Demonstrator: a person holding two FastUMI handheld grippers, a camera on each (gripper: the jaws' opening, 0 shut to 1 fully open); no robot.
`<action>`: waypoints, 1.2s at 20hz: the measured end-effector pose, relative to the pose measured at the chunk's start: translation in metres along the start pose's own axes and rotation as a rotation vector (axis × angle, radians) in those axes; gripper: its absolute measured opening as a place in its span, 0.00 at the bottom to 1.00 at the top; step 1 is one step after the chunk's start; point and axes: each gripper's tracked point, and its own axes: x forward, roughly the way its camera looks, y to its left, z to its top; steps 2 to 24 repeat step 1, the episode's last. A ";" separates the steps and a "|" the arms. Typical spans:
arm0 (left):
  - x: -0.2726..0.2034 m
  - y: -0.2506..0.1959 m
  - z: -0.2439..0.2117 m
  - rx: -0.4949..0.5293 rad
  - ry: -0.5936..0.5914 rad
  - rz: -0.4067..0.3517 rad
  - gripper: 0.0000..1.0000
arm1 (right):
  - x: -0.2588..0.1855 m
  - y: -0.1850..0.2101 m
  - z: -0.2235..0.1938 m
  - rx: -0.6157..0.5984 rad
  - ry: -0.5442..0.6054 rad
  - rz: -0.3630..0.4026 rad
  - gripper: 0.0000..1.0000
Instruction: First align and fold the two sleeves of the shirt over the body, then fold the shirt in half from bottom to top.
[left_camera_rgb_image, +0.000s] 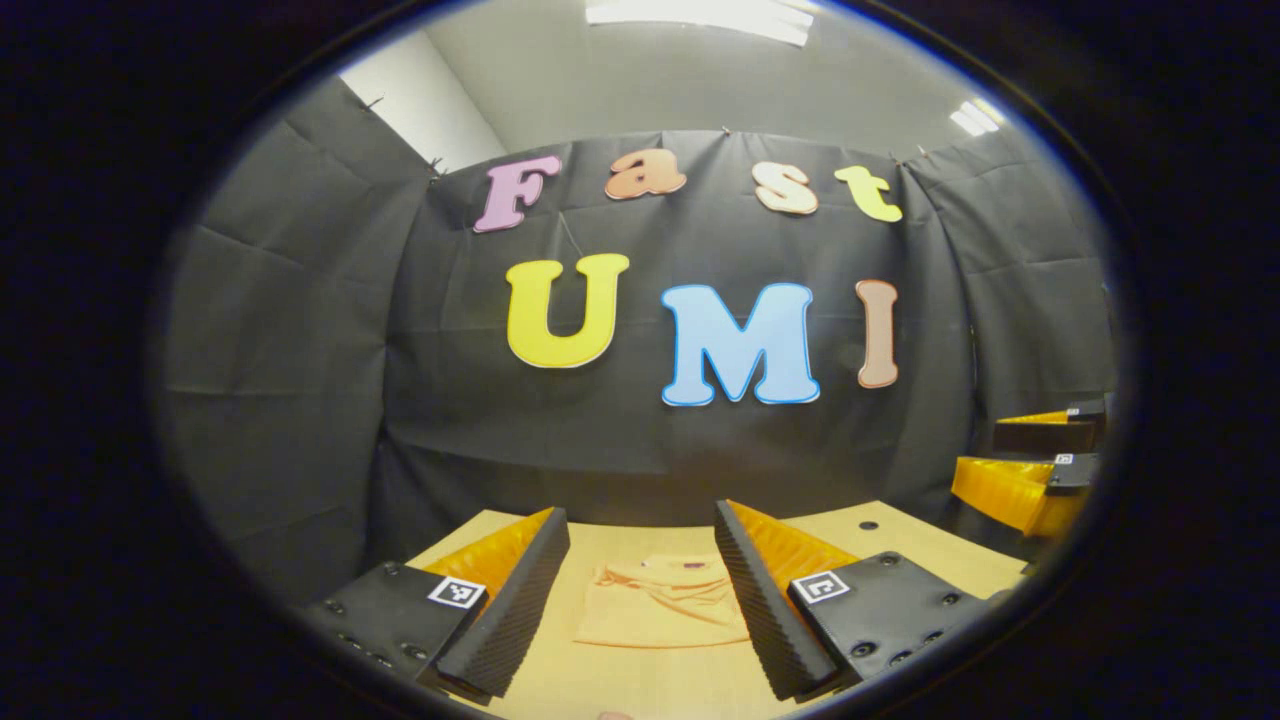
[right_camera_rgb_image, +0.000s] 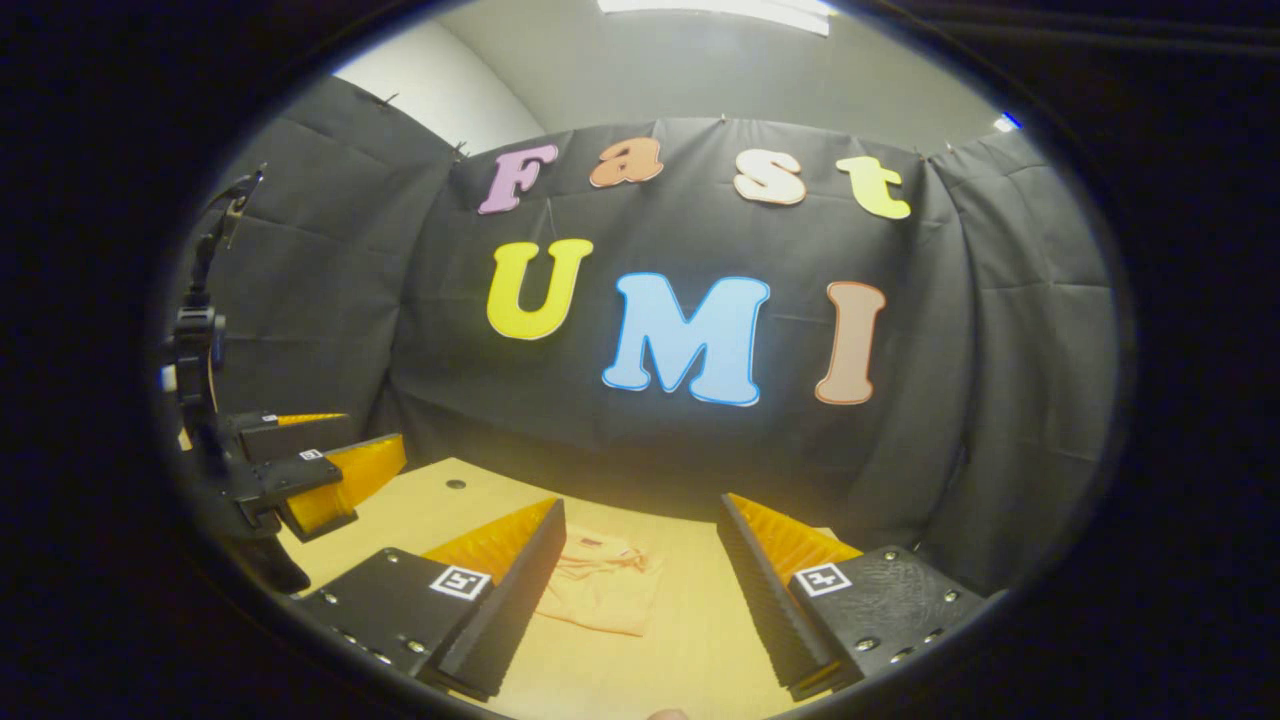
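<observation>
A pale orange shirt (left_camera_rgb_image: 665, 605) lies folded into a compact rectangle on the wooden table (left_camera_rgb_image: 900, 545). In the left gripper view it rests between and beyond my left gripper (left_camera_rgb_image: 640, 590), which is open and held above the table with nothing between its fingers. In the right gripper view the shirt (right_camera_rgb_image: 600, 590) lies just right of the left finger, and my right gripper (right_camera_rgb_image: 640, 590) hangs open and empty above the table. The right gripper (left_camera_rgb_image: 1030, 470) shows at the right edge of the left gripper view, and the left gripper (right_camera_rgb_image: 310, 470) shows at the left of the right gripper view.
The black cloth wall (left_camera_rgb_image: 640, 420) closes the back of the table. Small round holes (left_camera_rgb_image: 868, 525) mark the tabletop (right_camera_rgb_image: 455, 484). A dark stand with a clamp (right_camera_rgb_image: 200, 340) rises at the left of the right gripper view.
</observation>
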 end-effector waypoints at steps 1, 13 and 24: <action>-0.003 -0.007 0.002 0.004 -0.002 0.023 0.94 | -0.001 -0.005 -0.001 0.005 0.005 0.016 0.95; -0.003 -0.007 0.002 0.004 -0.002 0.023 0.94 | -0.001 -0.005 -0.001 0.005 0.005 0.016 0.95; -0.003 -0.007 0.002 0.004 -0.002 0.023 0.94 | -0.001 -0.005 -0.001 0.005 0.005 0.016 0.95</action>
